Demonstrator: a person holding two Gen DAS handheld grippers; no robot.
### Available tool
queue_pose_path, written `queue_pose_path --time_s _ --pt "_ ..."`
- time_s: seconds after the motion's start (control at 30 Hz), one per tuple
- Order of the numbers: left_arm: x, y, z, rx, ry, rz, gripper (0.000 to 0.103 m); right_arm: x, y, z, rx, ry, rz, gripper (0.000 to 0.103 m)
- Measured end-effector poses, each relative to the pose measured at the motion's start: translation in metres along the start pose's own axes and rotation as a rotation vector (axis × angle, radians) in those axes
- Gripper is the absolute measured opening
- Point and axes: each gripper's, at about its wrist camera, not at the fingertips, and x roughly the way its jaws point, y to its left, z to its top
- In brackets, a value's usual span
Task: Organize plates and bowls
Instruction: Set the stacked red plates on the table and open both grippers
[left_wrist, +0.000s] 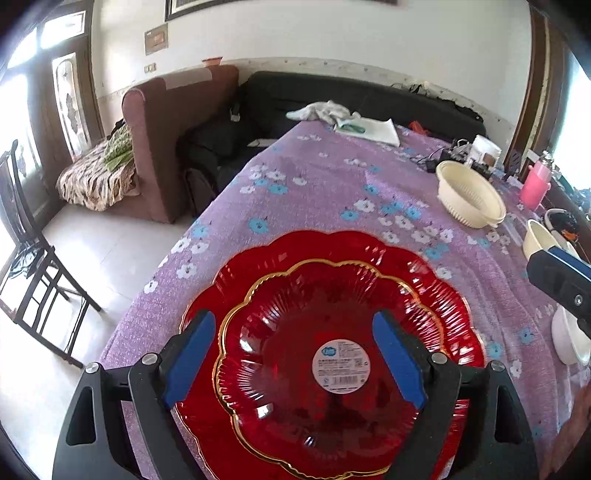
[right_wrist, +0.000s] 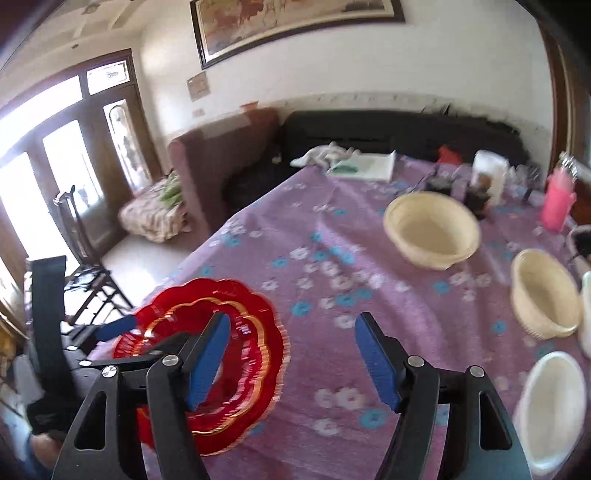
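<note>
Red glass-like plates (left_wrist: 332, 332), a smaller gold-rimmed one stacked on a larger, lie at the near left of the purple tablecloth (left_wrist: 332, 192); likely stiff, slick and breakable, best pinched at the scalloped rim. Cream bowls (right_wrist: 432, 234) stand far right, probably light plastic. Left gripper (left_wrist: 293, 354) hovers spread over the stack; right gripper (right_wrist: 291, 358) is spread, holding nothing.

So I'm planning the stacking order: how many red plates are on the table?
2. The smaller gold-rimmed red plate sits nested on the larger red plate, at the table's near left edge under the open left gripper. More could be hidden underneath the stack.
</note>
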Motion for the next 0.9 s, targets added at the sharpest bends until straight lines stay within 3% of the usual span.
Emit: queue_pose_path --time_s 0.07,0.17,0.3,0.4,0.73,0.9 --pt "-0.004 -0.003 0.000 0.005 -0.017 -0.010 0.087 -0.010 -0.004 0.000 -0.008 -0.040 -0.045 0.094" --pt "-0.007 -0.007 0.000 0.011 -0.036 -0.021 0.087 -0.032 -0.007 -0.001 -0.031 -0.153 -0.138 0.099" --pt "-0.015 -0.016 -0.001 0.028 -0.060 -0.048 0.087 -0.055 -0.007 -0.009 -0.071 -0.284 -0.380 0.102" --pt "-0.020 -0.028 -0.003 0.057 -0.073 -0.057 0.087 -0.065 -0.016 -0.021 -0.039 -0.347 -0.491 0.102" --pt "-0.025 -0.079 -0.014 0.183 -0.079 -0.085 0.087 -0.080 -0.062 -0.051 0.058 -0.266 -0.358 0.102" --pt "-0.024 -0.099 -0.019 0.232 -0.070 -0.085 0.087 -0.081 -0.067 -0.065 0.051 -0.233 -0.350 0.102"
